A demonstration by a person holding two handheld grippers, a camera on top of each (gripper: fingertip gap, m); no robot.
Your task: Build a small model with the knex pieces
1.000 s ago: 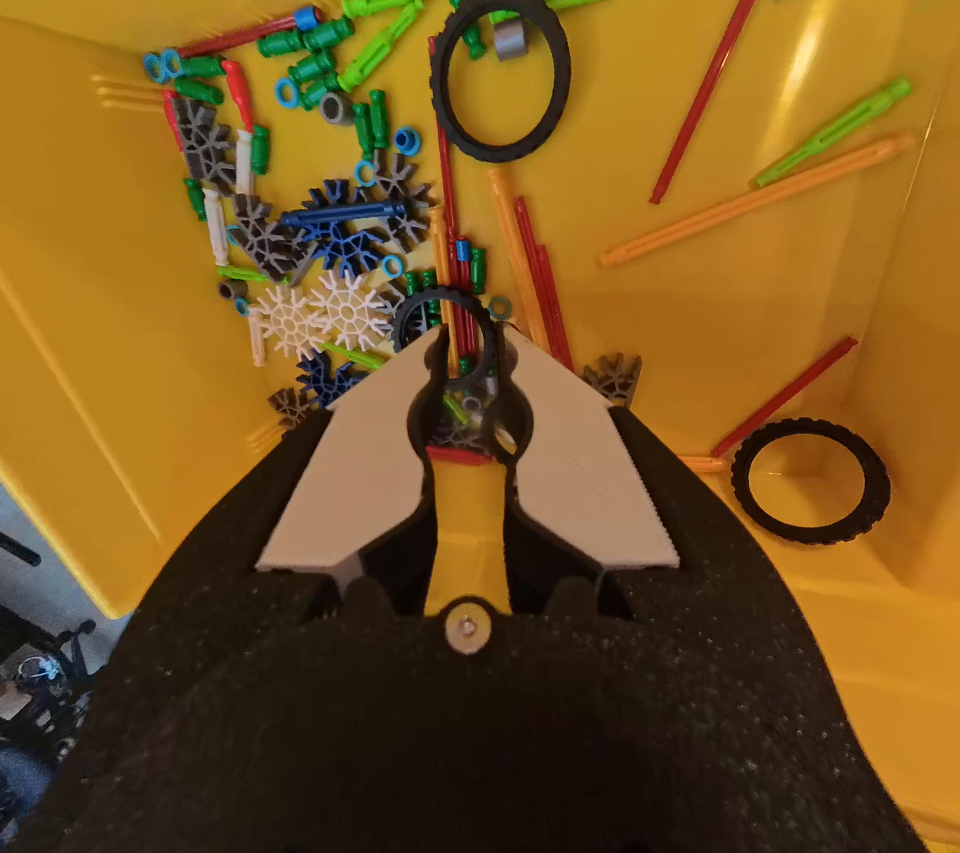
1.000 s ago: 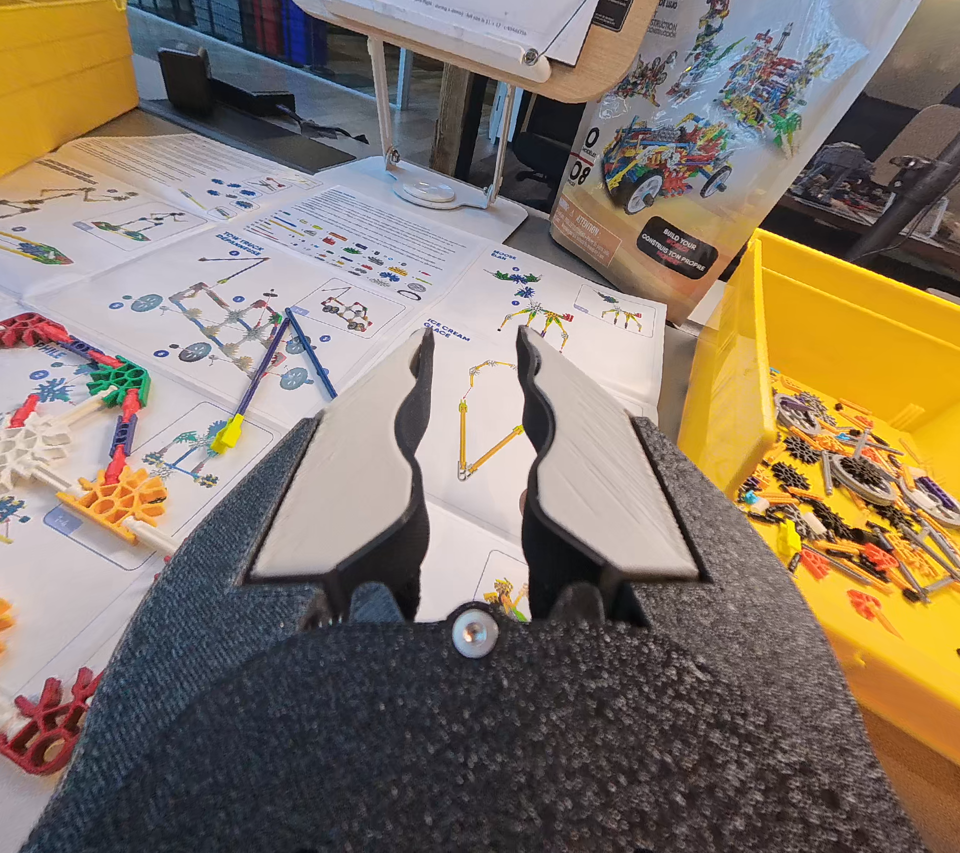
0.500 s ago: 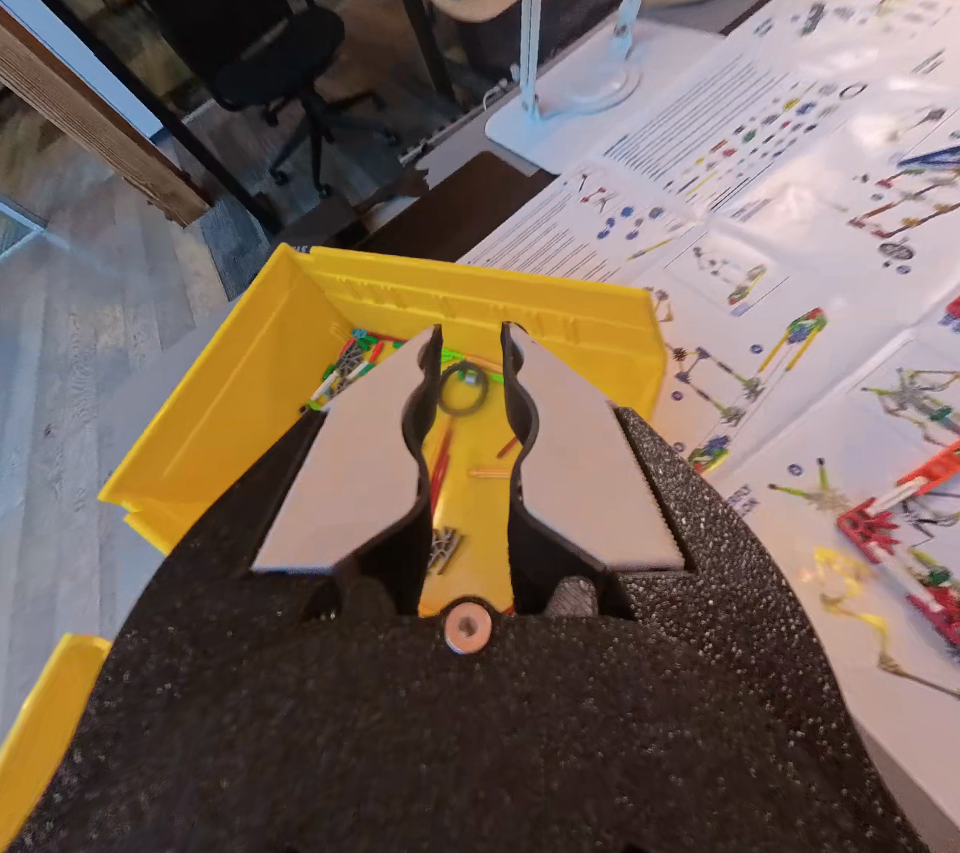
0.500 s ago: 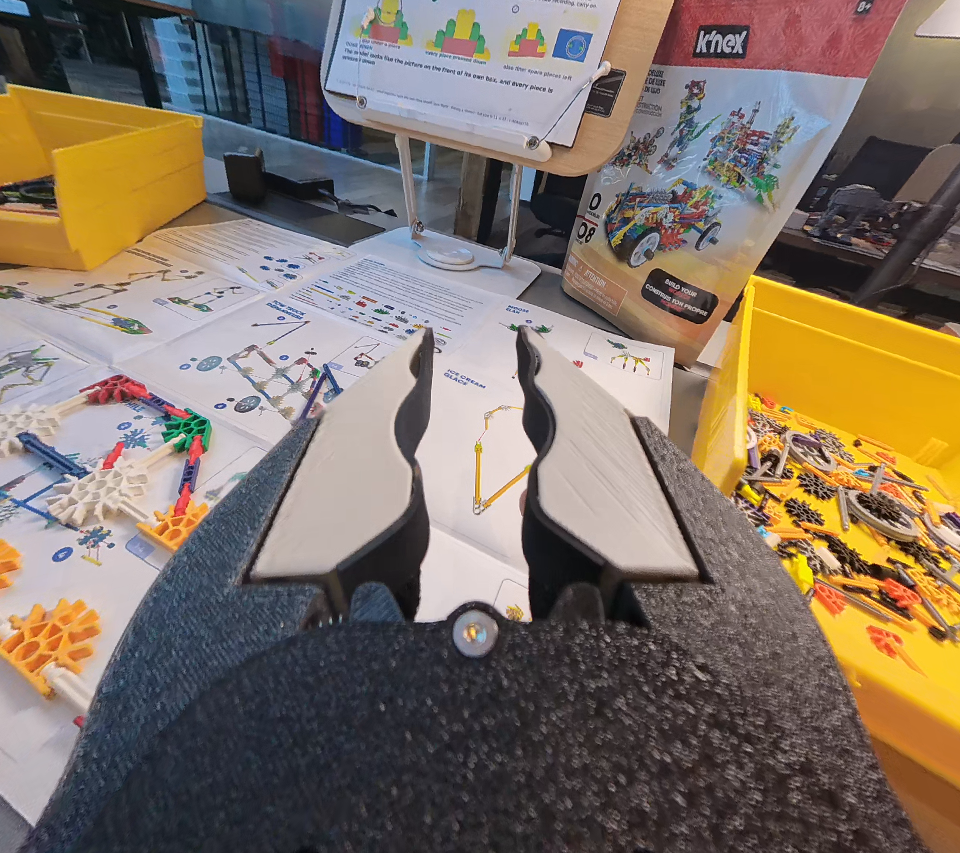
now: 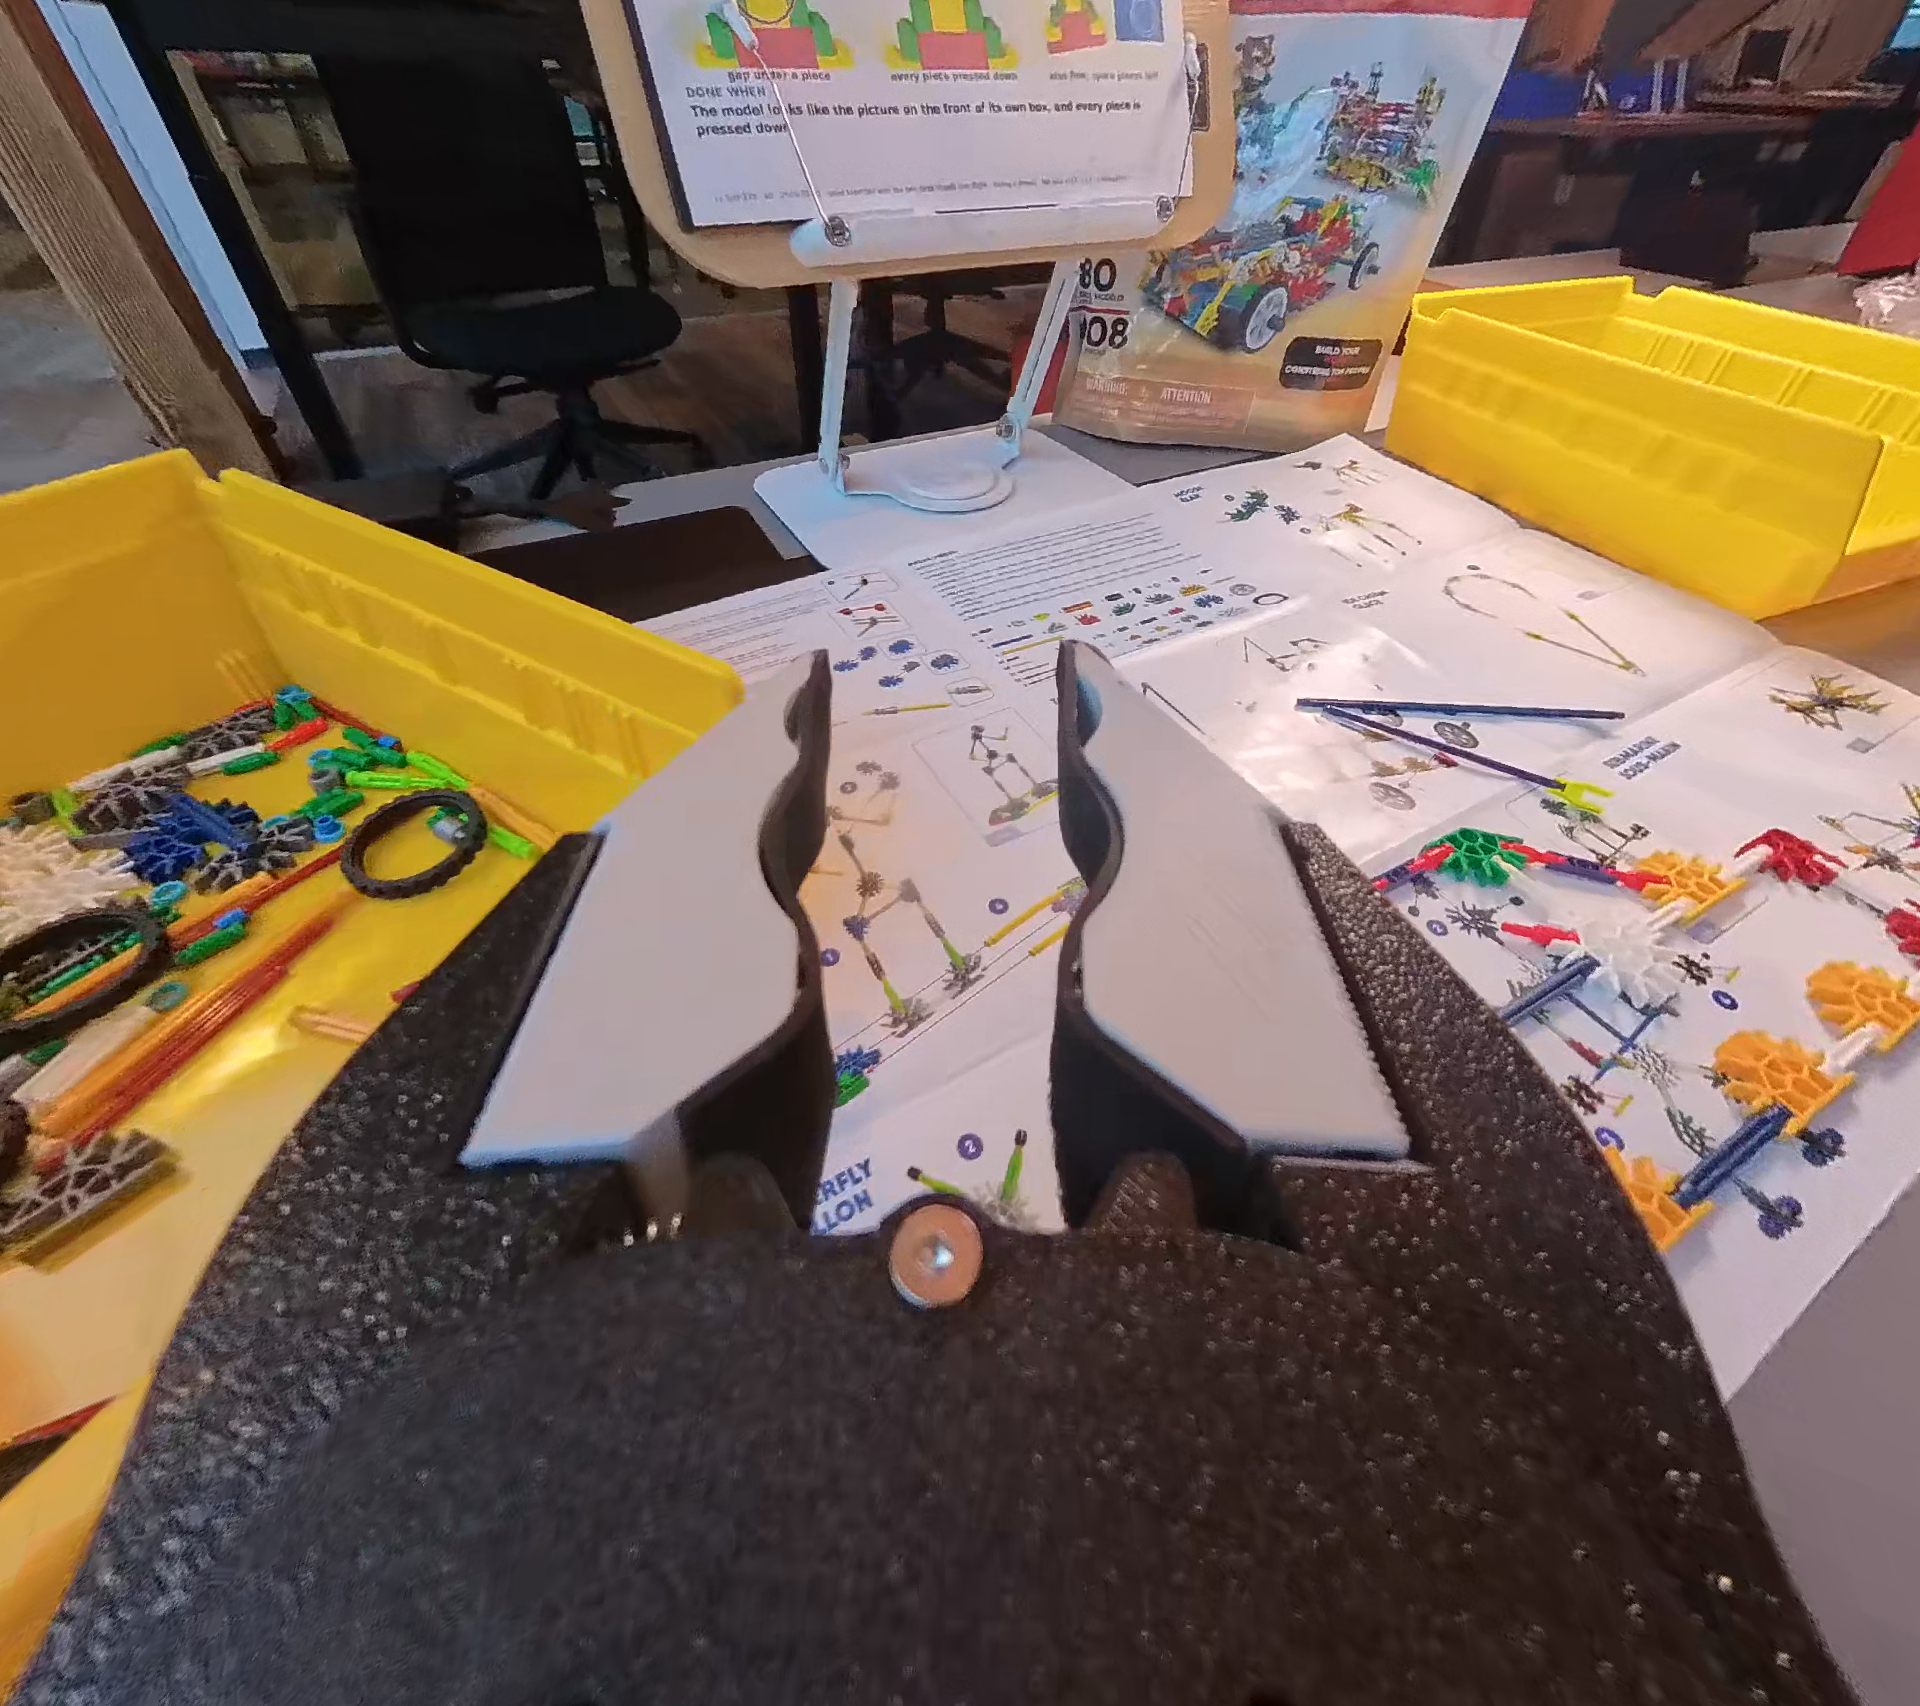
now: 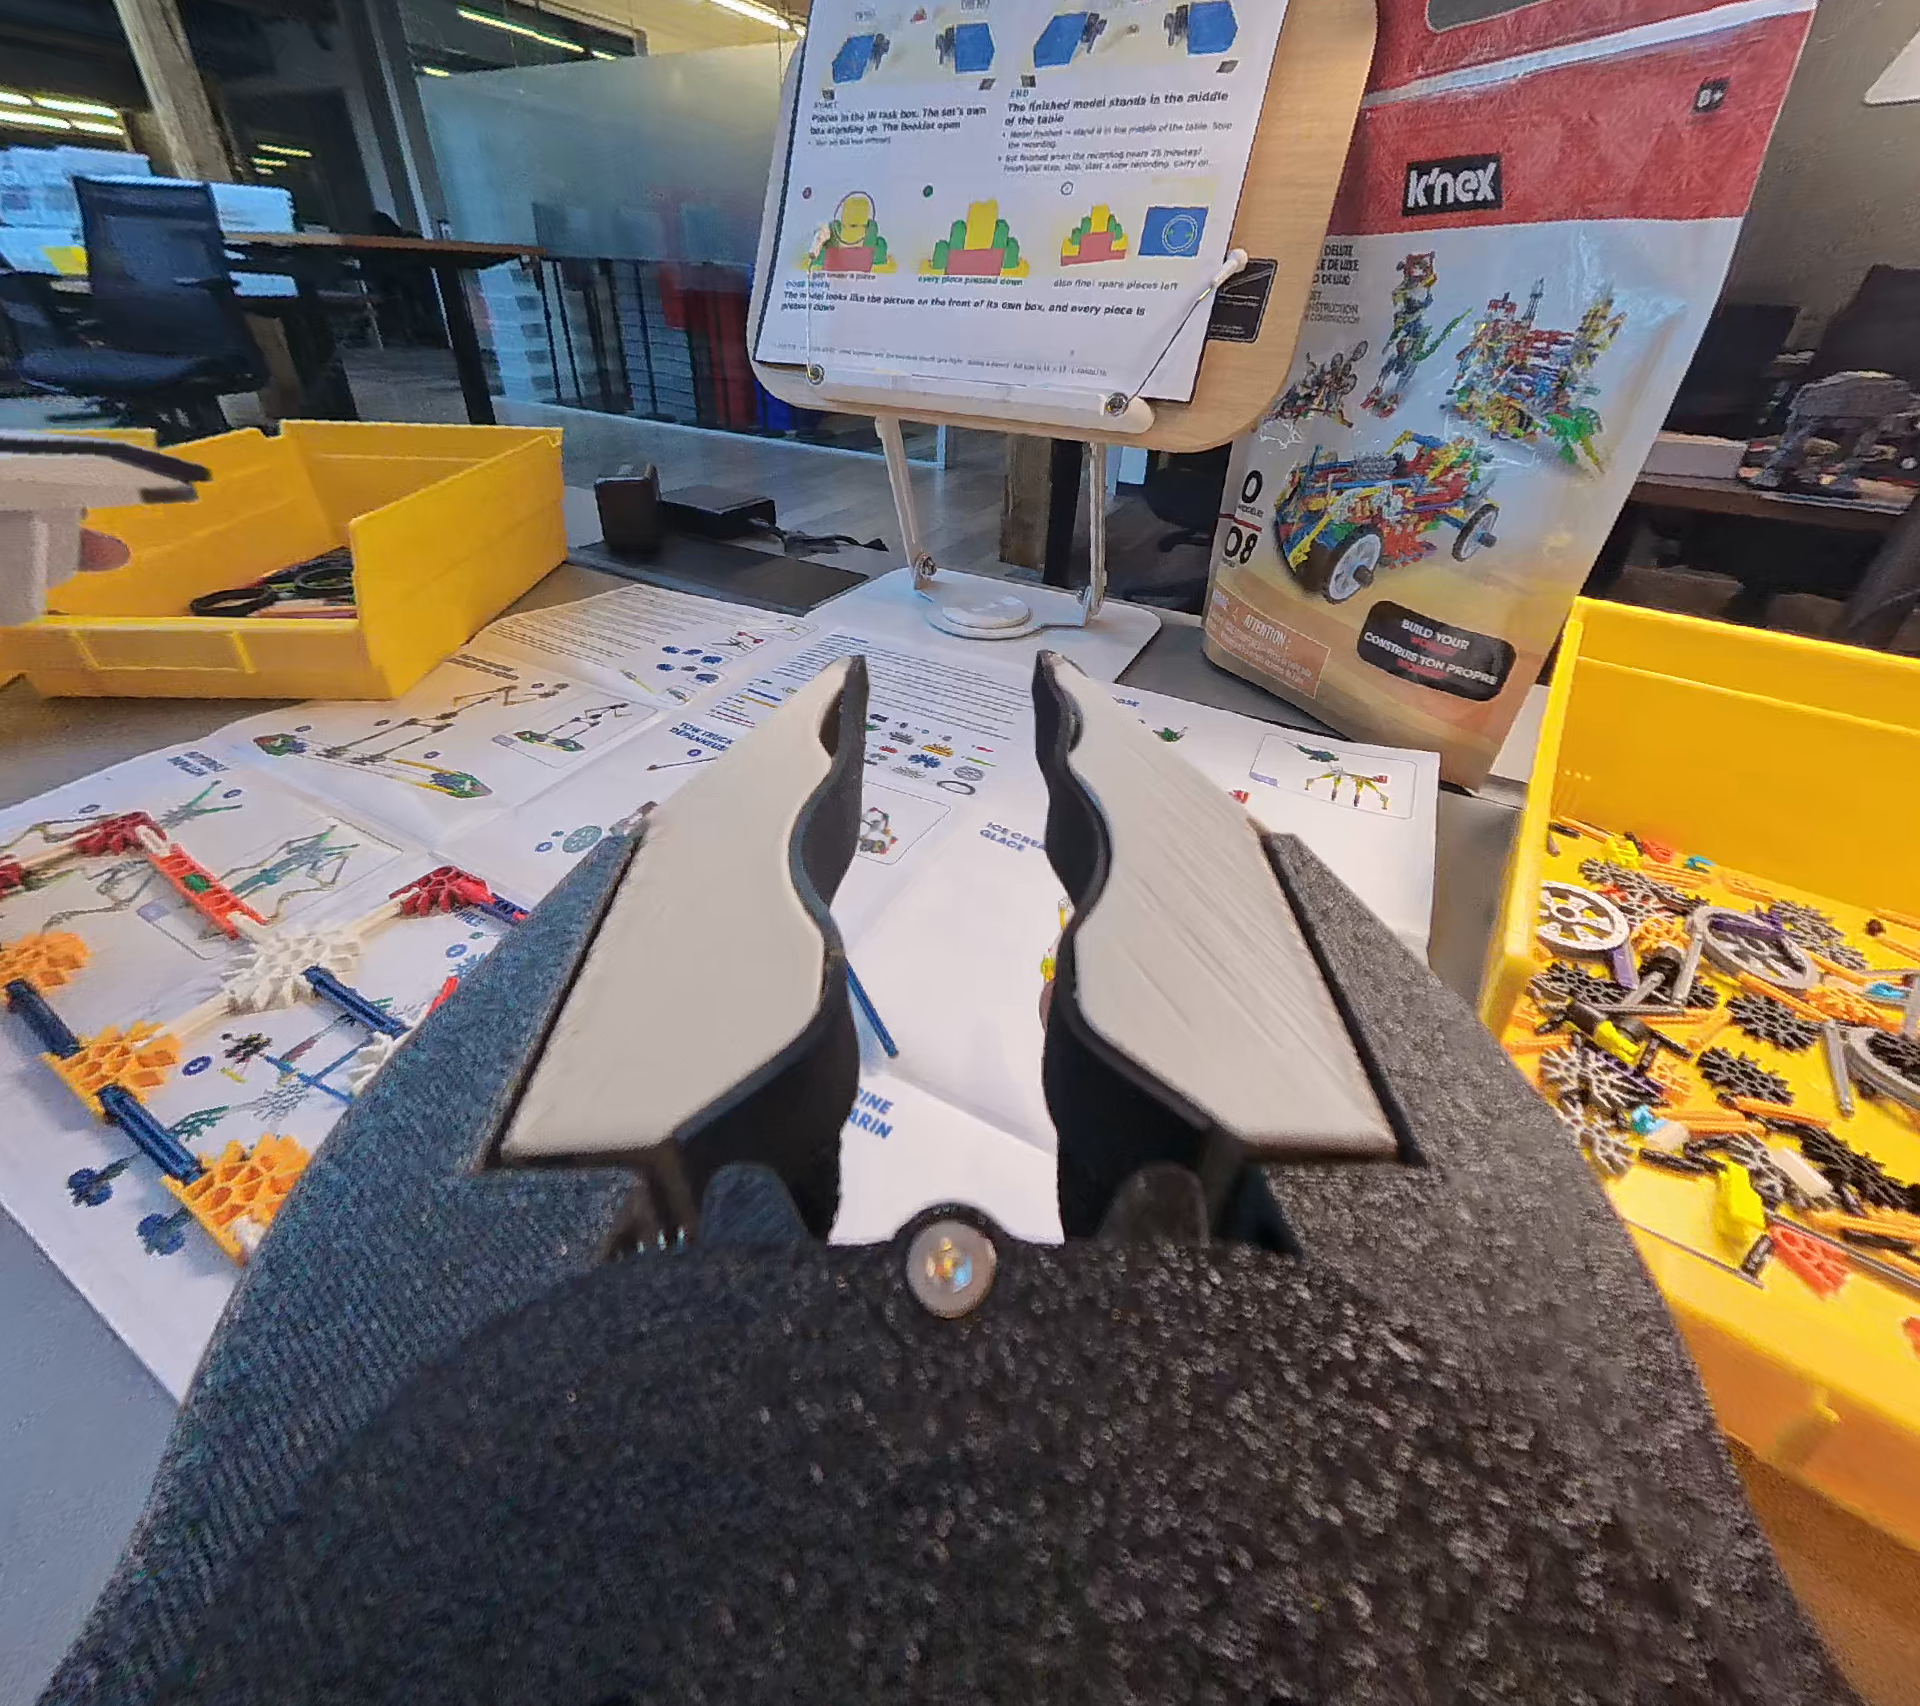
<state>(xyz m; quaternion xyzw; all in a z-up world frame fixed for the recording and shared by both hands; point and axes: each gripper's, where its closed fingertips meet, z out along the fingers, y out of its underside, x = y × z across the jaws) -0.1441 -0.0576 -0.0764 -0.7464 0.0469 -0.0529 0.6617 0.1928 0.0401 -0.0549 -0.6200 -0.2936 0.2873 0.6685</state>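
Note:
My left gripper (image 5: 945, 669) is open and empty, held above the paper instruction sheet (image 5: 1195, 617), just right of a yellow bin (image 5: 468, 659) of loose rods and connectors. A black tyre ring (image 5: 416, 846) lies in that bin. My right gripper (image 6: 951, 669) is open and empty above the same sheet (image 6: 935, 929). A partly built model of orange, red, white and green connectors with blue rods lies on the sheet, to the right in the left wrist view (image 5: 1621, 929) and to the left in the right wrist view (image 6: 281, 960).
A wooden stand with a printed page (image 5: 904, 15) and a red-topped toy box (image 5: 1340, 150) stand at the back. A second yellow bin (image 6: 1714, 742), full of wheels and connectors, sits at the right. Two loose blue rods (image 5: 1455, 711) lie on the sheet. Across from one pair of fingers to the other is roughly 35 centimeters.
My left gripper has lifted out of the yellow bin, empty, swung right over the sheet, and its jaws stand wider. My right gripper has tilted up, still open.

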